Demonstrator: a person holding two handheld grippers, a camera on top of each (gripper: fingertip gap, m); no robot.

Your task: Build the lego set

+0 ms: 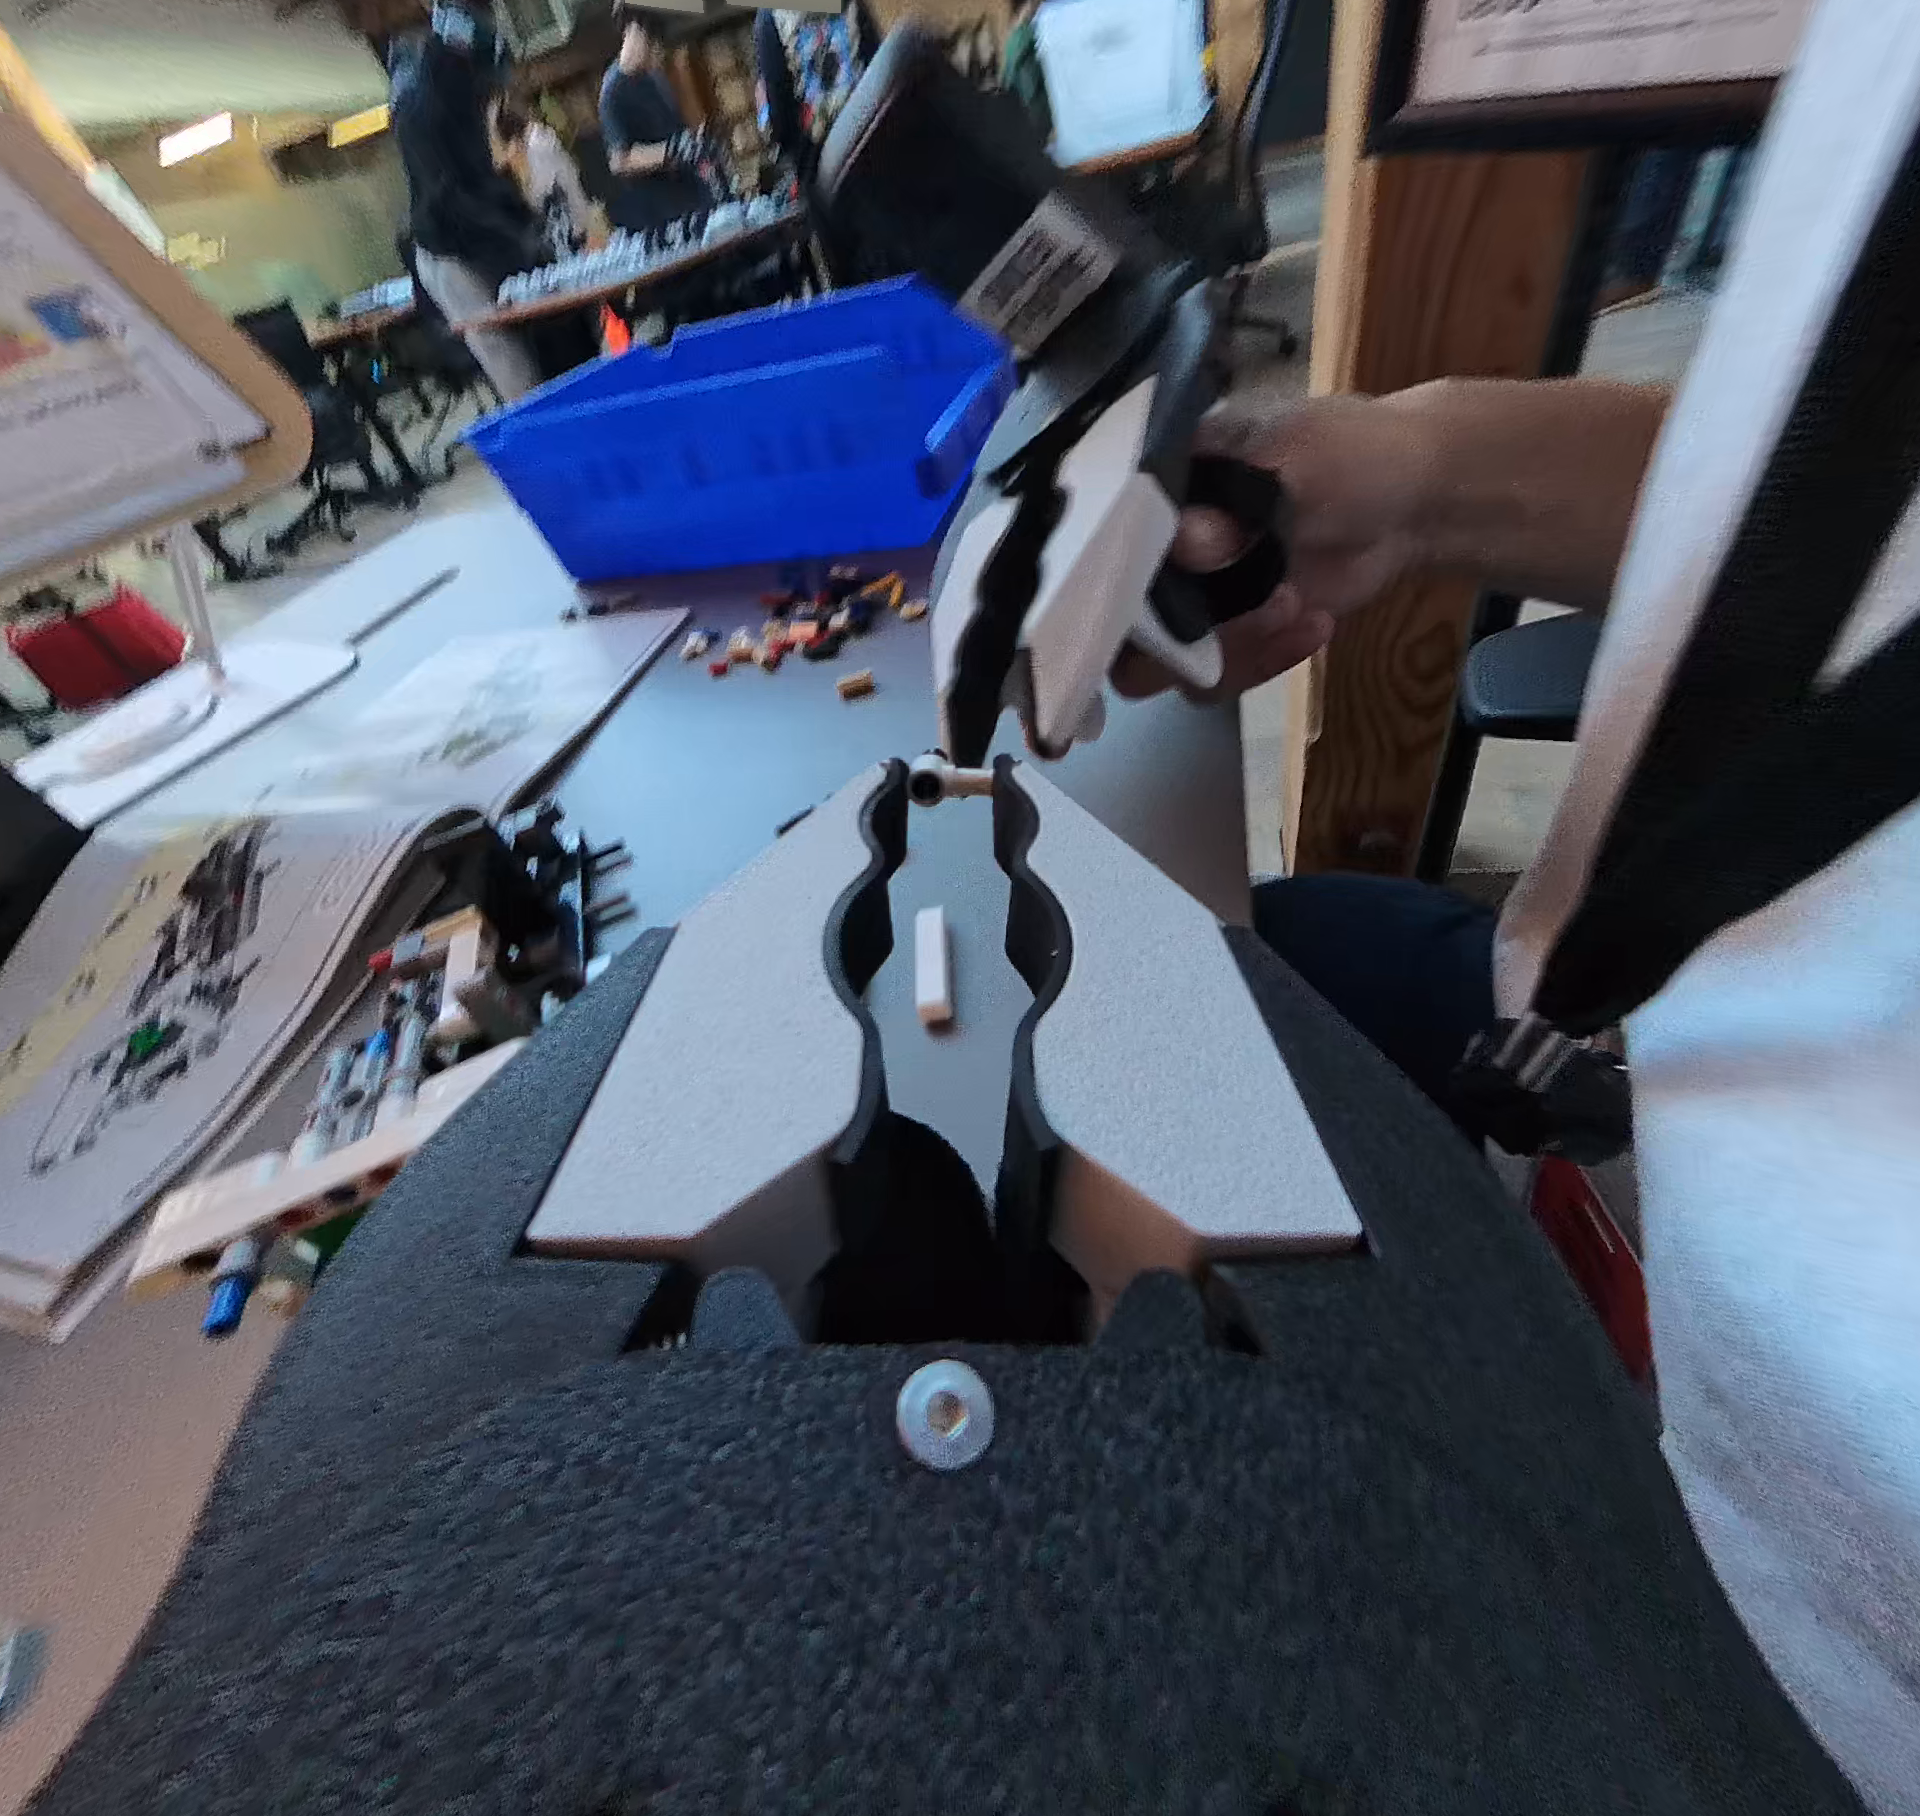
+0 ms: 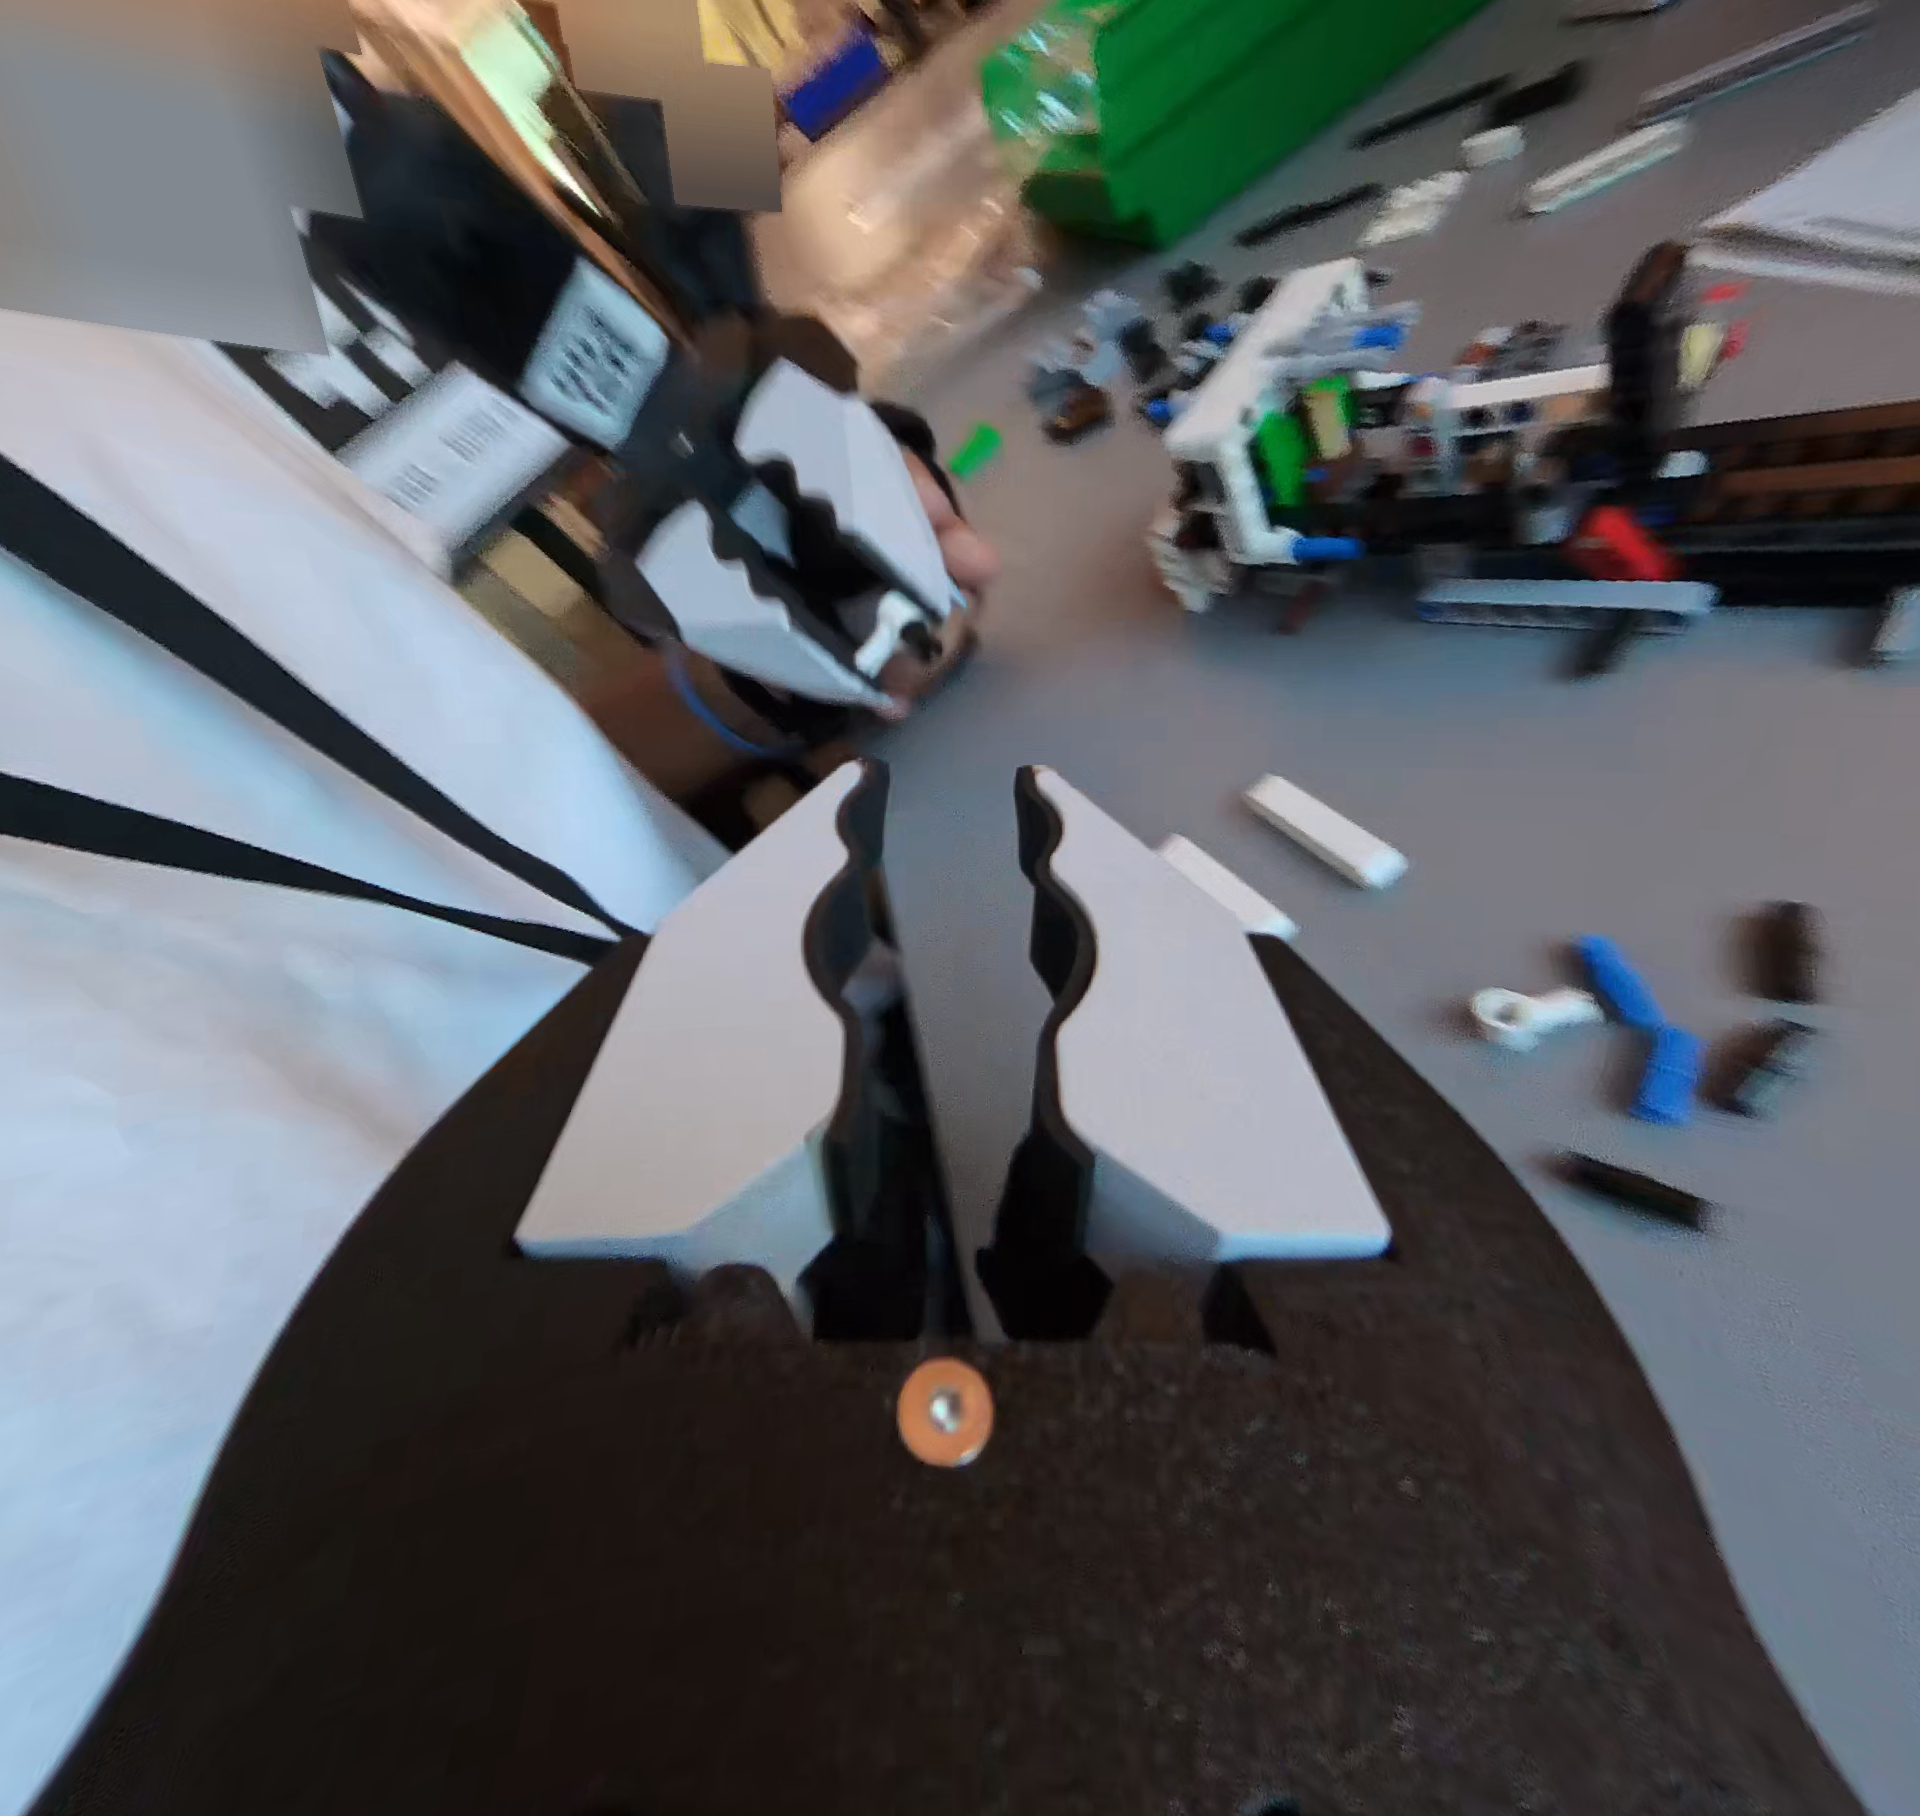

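Pinching a small white connector (image 1: 940,781) in left gripper (image 1: 948,779) fingers, right gripper (image 2: 951,779) parted, empty, above bare grey table (image 2: 1351,706).

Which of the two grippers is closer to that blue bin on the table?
The right gripper: its body overlaps the blue bin in the left wrist view. The left gripper, pinching a small white piece, sits nearer the camera.

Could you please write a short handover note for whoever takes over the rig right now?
Left gripper: shut on a small white connector piece, held at its fingertips.
Right gripper: open, nothing between its fingers.
Partly built model stands on the grey table; loose white bars and blue pins lie nearby.
Done: piece picked up. Left: fit it, keep building.
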